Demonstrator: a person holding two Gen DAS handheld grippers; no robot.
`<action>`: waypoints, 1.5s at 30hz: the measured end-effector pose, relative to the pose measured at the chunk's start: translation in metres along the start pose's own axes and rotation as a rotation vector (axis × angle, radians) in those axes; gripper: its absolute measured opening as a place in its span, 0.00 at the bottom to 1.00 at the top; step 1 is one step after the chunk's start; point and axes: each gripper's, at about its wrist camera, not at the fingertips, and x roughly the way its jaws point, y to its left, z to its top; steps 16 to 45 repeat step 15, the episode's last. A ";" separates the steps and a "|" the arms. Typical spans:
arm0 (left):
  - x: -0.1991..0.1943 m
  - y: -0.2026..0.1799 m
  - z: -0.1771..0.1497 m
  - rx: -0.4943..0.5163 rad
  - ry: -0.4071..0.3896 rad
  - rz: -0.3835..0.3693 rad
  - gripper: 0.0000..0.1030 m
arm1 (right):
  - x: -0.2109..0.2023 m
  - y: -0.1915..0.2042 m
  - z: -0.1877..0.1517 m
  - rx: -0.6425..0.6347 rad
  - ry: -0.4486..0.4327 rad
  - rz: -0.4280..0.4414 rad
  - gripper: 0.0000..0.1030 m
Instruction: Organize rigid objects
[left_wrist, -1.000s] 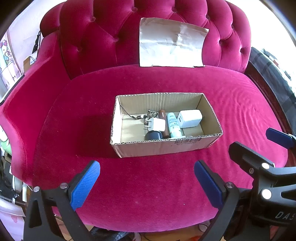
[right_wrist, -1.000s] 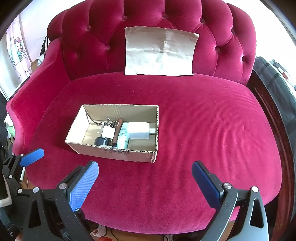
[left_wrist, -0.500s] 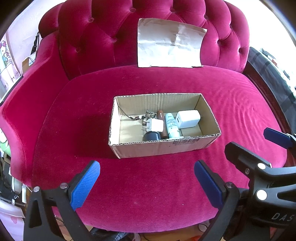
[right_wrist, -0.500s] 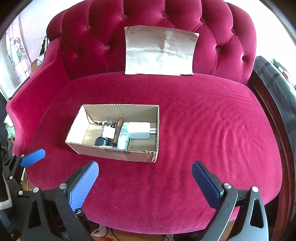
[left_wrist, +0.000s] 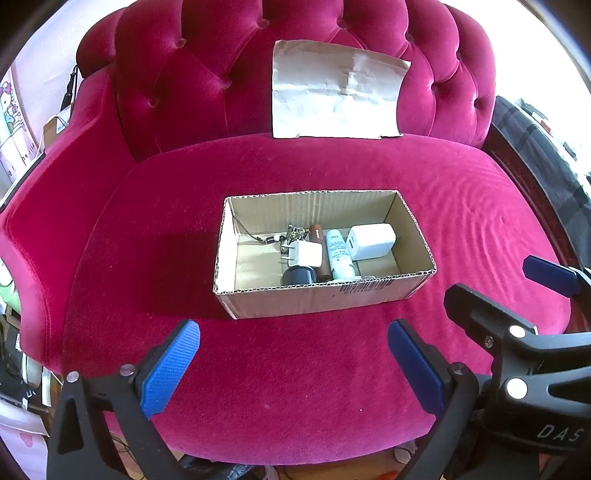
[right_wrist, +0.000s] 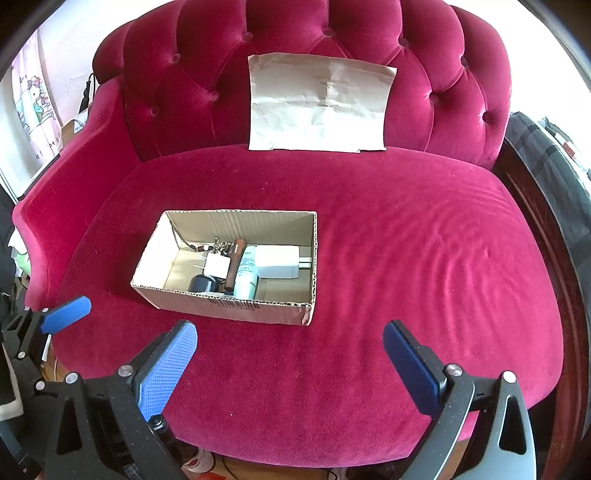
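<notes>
An open cardboard box sits on the seat of a crimson velvet sofa. Inside lie a large white charger, a small white plug, a pale tube, a brown stick, a dark round cap and a chain with keys. My left gripper is open and empty, in front of the box. My right gripper is open and empty, in front and to the right of the box.
A creased sheet of paper leans on the tufted backrest. The right gripper shows at the right edge of the left wrist view. Clutter lies beyond the left armrest. A dark plaid fabric is at the right.
The left wrist view has shifted slightly, so the box sits a little more to the left. The right gripper has barely moved. Both grippers stay open.
</notes>
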 end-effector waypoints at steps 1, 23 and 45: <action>0.000 0.000 0.000 0.000 0.000 0.000 1.00 | 0.000 0.000 0.000 0.001 -0.001 0.000 1.00; 0.000 -0.002 0.002 -0.010 -0.005 -0.007 1.00 | -0.001 -0.002 0.003 0.008 -0.005 0.006 1.00; 0.000 -0.002 0.002 -0.010 -0.005 -0.007 1.00 | -0.001 -0.002 0.003 0.008 -0.005 0.006 1.00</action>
